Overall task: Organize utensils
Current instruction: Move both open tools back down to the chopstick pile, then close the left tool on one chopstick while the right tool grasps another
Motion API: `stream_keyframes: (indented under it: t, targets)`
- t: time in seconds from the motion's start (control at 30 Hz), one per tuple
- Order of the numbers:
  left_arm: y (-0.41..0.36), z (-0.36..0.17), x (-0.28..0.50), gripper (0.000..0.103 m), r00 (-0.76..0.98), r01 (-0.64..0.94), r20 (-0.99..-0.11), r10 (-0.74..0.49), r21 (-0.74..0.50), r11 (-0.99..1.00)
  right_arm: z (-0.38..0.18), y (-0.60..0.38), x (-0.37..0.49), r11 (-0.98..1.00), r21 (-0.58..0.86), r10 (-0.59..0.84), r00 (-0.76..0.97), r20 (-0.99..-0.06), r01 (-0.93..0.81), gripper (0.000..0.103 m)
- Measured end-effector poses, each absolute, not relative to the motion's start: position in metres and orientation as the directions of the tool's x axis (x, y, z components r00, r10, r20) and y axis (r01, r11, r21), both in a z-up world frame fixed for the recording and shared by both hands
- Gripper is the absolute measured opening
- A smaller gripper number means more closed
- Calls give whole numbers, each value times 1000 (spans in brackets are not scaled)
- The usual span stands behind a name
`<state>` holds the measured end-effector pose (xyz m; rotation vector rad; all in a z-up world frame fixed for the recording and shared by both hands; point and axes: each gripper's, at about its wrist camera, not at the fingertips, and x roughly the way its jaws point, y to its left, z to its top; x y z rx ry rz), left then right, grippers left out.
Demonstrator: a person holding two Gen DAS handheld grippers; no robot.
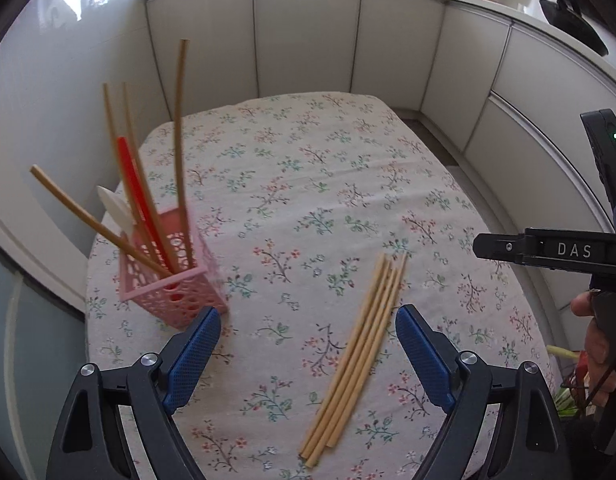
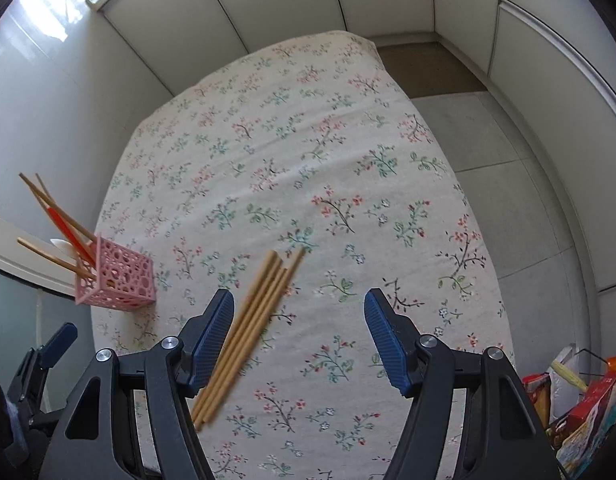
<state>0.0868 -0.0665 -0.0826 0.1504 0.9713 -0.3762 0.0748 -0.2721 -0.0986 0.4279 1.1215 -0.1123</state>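
The left gripper (image 1: 308,354) and the right gripper (image 2: 299,336) both hover released, nothing between their pads, over the loose chopsticks (image 1: 353,356) — a bundle lying flat on the floral tablecloth (image 1: 308,184), right of the pink holder (image 1: 174,280), long axis running diagonally, far ends angled away from it.

Left gripper (image 1: 308,334), black angular frame, blue cross-hatched pads, silver round screws; right gripper (image 2: 299,322), likewise built, blue ribbed pads, white "DAS" lettering and green light noted at right of left view.
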Motion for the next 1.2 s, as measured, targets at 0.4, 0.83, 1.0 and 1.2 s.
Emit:
stream_keyframes:
  t: [0.4, 0.83, 1.0, 1.2]
  targets:
    - [-125, -153, 138, 33, 282, 401, -902, -326, -198, 894, -123, -305, 77, 899, 248, 116, 351, -929, 360, 71]
    - [-149, -194, 165, 14, 204, 408, -930, -307, -204, 890, -134, -307, 86, 901, 250, 136, 315, -939, 356, 71]
    - [-154, -195, 167, 11, 216, 405, -939, -268, -163, 899, -137, -304, 88, 900, 251, 141, 307, -941, 358, 71]
    - [-130, -194, 165, 10, 180, 338, -970, -161, -92, 937, -142, -297, 94, 901, 249, 147, 289, -946, 355, 71]
